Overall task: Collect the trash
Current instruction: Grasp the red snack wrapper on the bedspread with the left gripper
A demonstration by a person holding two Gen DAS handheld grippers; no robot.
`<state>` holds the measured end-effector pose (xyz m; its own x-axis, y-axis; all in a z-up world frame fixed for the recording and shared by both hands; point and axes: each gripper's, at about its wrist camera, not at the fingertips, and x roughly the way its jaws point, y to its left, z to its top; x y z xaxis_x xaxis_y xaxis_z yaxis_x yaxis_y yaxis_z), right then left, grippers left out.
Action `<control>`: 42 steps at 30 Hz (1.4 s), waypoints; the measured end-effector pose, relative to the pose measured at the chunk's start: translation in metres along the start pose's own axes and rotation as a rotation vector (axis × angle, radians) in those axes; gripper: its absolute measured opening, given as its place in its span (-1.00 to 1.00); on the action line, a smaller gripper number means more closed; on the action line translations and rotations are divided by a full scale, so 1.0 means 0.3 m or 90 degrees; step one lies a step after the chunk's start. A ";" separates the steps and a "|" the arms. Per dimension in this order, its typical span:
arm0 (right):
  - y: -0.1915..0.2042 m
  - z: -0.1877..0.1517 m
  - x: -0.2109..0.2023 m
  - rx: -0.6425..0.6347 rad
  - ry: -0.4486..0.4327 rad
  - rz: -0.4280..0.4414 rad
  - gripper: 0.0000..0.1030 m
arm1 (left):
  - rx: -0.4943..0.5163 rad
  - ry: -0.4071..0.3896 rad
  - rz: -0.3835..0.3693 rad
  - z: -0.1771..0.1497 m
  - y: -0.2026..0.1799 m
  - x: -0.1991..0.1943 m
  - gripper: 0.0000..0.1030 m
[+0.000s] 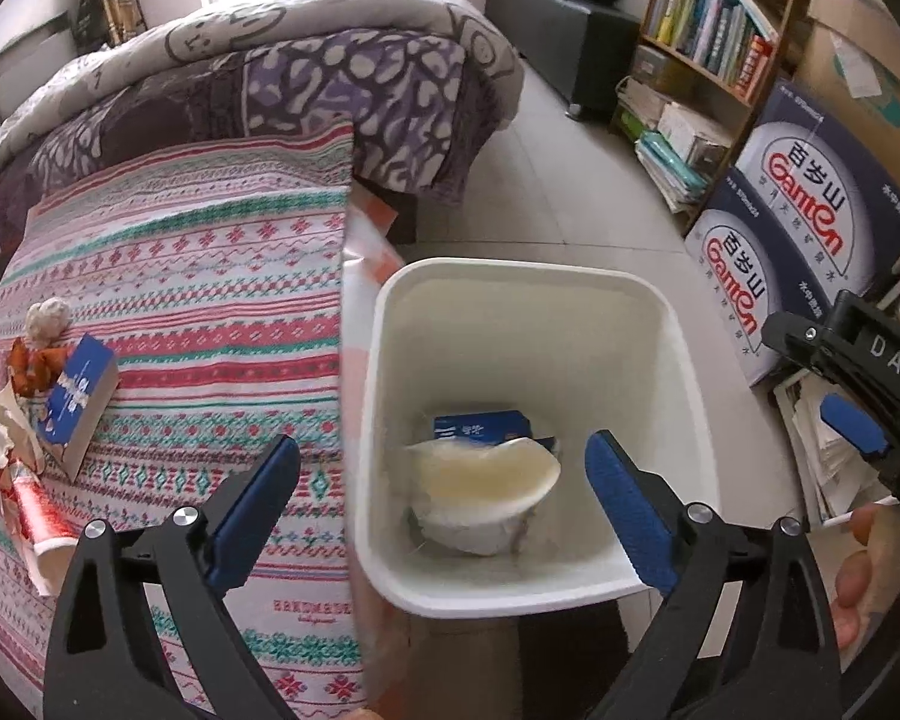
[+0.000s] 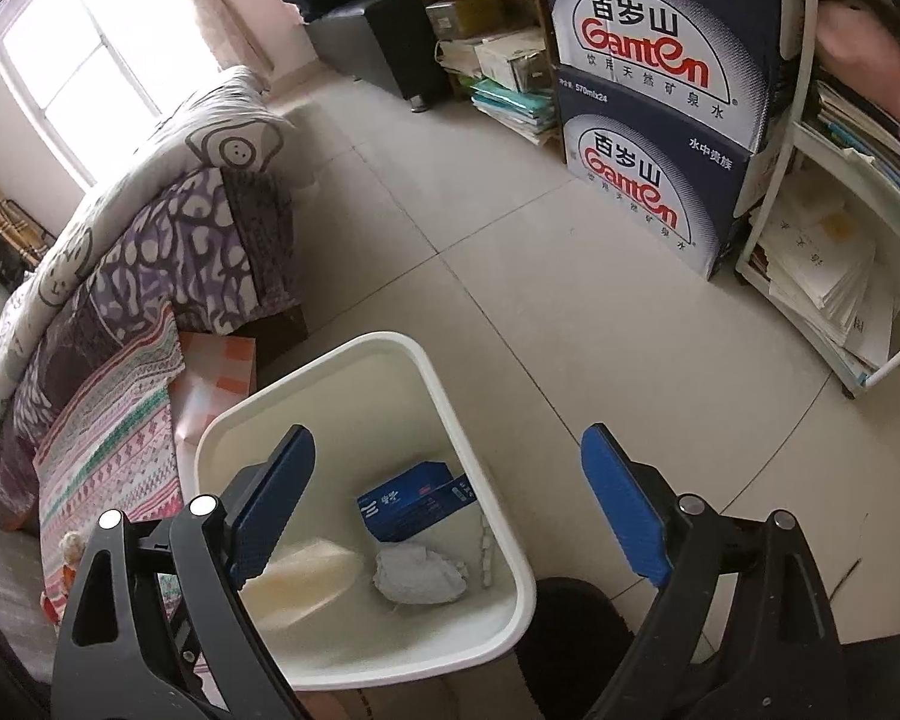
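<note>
- The left gripper point(image 1: 441, 489) hangs over the white bin point(image 1: 684, 360), jaws spread wide and holding nothing; its left finger is above the bed edge, its right finger above the bin's right wall.
- The right gripper point(image 2: 450, 501) is also wide open and empty, its left finger over the bin point(image 2: 390, 342), its right finger over the tiled floor point(image 2: 510, 276) beside it.
- In the bin lie a blue box point(image 1: 480, 426), a pale curved sheet point(image 1: 480, 471) above it in the left view, and a crumpled white wad point(image 2: 417, 573).
- The bin stands on the floor just beside the bed point(image 1: 210, 276).
- More trash sits on the bed's striped cover, near its left edge in the left view: a blue carton point(image 1: 78, 399), a red-and-white wrapper point(image 1: 30, 498) and crumpled scraps point(image 1: 39, 348), close together.
- Two Ganten cartons point(image 2: 660, 120) are stacked by a bookshelf point(image 1: 708, 30), well apart from the bin.
</note>
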<state>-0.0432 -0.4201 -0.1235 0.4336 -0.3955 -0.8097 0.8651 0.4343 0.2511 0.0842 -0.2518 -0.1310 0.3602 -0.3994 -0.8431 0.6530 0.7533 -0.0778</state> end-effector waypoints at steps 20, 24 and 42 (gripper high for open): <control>0.300 -0.202 0.015 -0.177 0.071 0.039 0.82 | -0.134 0.012 0.162 -0.137 0.417 -0.123 0.81; 0.346 -0.234 0.015 -0.199 0.079 0.043 0.82 | -0.194 0.013 0.242 -0.164 0.551 -0.135 0.81; 0.549 -0.390 0.039 -0.285 0.117 0.067 0.83 | -0.380 0.104 0.160 -0.282 0.941 -0.022 0.23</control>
<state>0.0747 -0.2586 -0.1536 0.4266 -0.1995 -0.8821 0.6086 0.7848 0.1169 0.2098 0.0077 -0.1925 0.3177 -0.1256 -0.9399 0.0652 0.9917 -0.1104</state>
